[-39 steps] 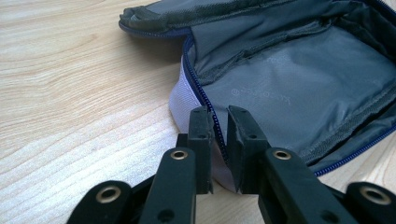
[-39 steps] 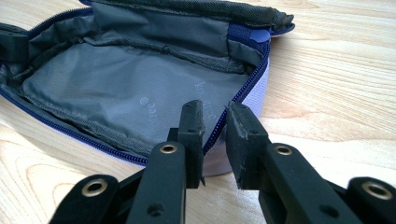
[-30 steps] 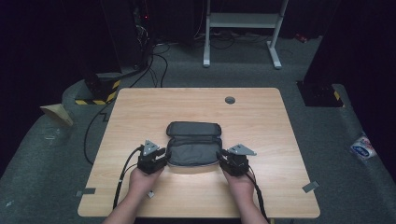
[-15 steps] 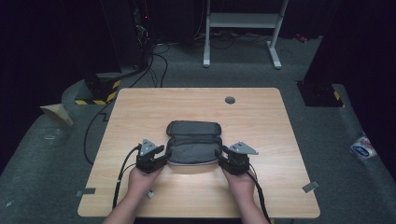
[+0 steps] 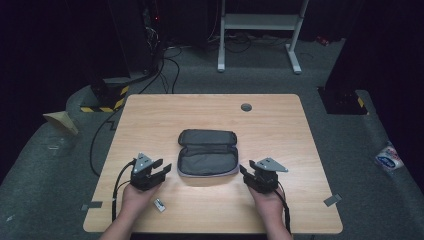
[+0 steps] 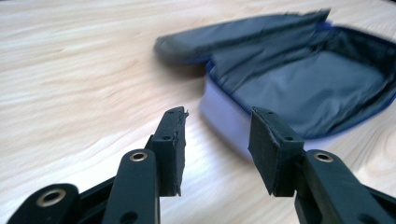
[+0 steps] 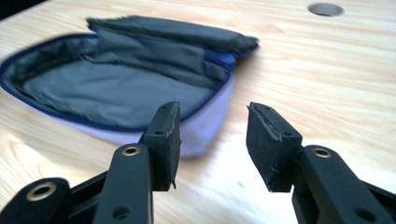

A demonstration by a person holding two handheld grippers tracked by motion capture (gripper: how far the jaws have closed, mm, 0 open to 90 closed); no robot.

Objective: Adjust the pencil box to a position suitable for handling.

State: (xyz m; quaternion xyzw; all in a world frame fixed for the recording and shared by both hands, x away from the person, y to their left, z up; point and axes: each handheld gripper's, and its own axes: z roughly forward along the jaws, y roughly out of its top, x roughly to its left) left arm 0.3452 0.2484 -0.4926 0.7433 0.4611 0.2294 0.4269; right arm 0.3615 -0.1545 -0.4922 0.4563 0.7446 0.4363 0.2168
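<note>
In the high view, at the lower left of the frame, the left gripper (image 5: 161,172) is sitting on the bench (image 5: 150,115) with its fingers (image 5: 165,168) pointing toward the right, at the near left corner of the pouch (image 5: 207,153); the fingers are standing apart with nothing between them, and they have just been opening. In the left gripper view the same fingers (image 6: 170,140) are showing bare bench between them, while the pouch (image 6: 299,88) is lying ahead and toward the upper right of that frame, just beyond the tips. Near this hand, toward the bottom of the high view, a small pale clip-like item (image 5: 159,205) is resting on the wood; what it is I cannot tell. In the middle of the high view the pouch is lying unzipped and spread flat, its long axis running across the frame from left to right, the lid half folded away toward the top. At the lower right the right gripper (image 5: 246,174) is mirroring the left, its fingers (image 7: 163,135) parted, clamping nothing, and also just been opening; in the right gripper view the pouch (image 7: 116,88) is lying ahead and to the upper left. Both grippers are sitting about equally near, one at each short end, so a reach inward along the pouch's long axis looks like what either one would need.
</note>
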